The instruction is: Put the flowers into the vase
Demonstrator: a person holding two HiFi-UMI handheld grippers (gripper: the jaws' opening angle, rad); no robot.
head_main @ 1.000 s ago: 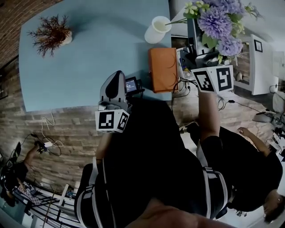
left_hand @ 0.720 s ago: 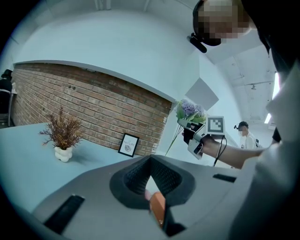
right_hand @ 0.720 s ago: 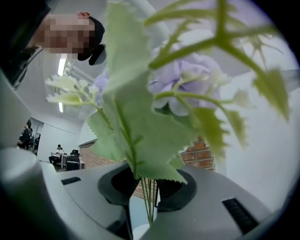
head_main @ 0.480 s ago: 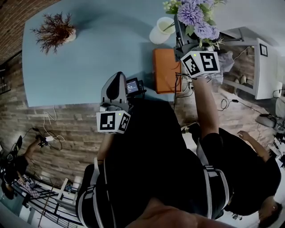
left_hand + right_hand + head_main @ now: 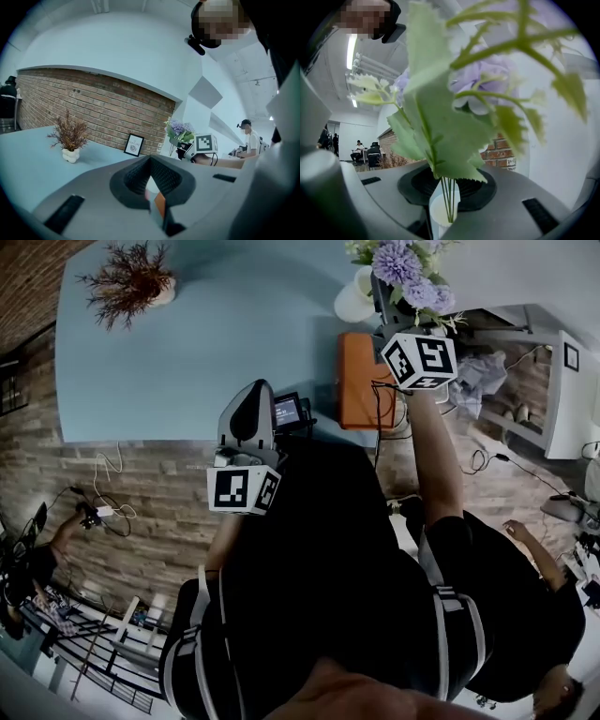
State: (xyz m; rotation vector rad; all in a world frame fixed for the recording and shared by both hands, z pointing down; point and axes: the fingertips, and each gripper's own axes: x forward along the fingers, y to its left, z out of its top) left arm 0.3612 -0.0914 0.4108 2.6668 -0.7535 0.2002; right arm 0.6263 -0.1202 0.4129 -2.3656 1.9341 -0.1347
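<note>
Right gripper (image 5: 446,183) has its jaws pinched on the thin green stems of the bunch of purple artificial flowers with green leaves (image 5: 405,266), up in the top right of the head view. In the right gripper view the stem ends sit right at the open mouth of the round white vase (image 5: 353,304), by the pale blue table's (image 5: 206,343) right edge. Just below it lies a flat orange box (image 5: 356,381). Left gripper (image 5: 251,399), centre frame, jaws closed together, holding nothing
</note>
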